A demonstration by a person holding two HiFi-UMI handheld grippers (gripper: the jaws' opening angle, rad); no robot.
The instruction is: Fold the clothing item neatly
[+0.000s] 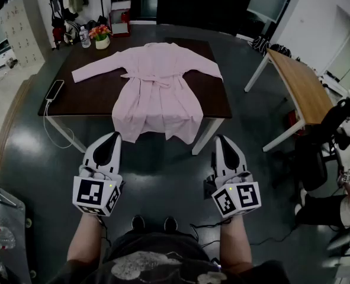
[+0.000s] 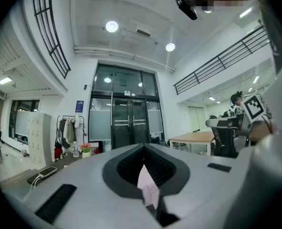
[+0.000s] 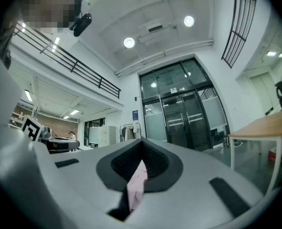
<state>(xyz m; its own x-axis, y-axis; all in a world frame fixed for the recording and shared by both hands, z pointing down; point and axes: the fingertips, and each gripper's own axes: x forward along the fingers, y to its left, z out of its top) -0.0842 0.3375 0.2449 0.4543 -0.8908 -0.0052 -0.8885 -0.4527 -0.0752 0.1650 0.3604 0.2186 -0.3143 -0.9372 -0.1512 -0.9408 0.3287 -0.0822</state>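
Left hand-held gripper [image 1: 110,137]: jaws closed tight, held level over the floor, short of the tabletop [image 1: 92,97]. A pale pink sliver [image 2: 148,187] showed at the jaw seam; what it was could not be told.

Right hand-held gripper [image 1: 221,138]: jaws likewise closed, tipped slightly up, with a similar pink sliver [image 3: 137,182] at the seam.

Robe [image 1: 157,93]: pink, spread flat on the dark tabletop, sleeves out to both sides, belt tied, hem hanging over the near edge; apart from both grippers.

Also on the tabletop: phone [image 1: 54,90], flowers [image 1: 100,34], bottle [image 1: 84,37].

Writing: black-and-white square markers on each cube [image 1: 95,194]; blue sign [image 2: 79,106] beside the glass doors, too small to read.
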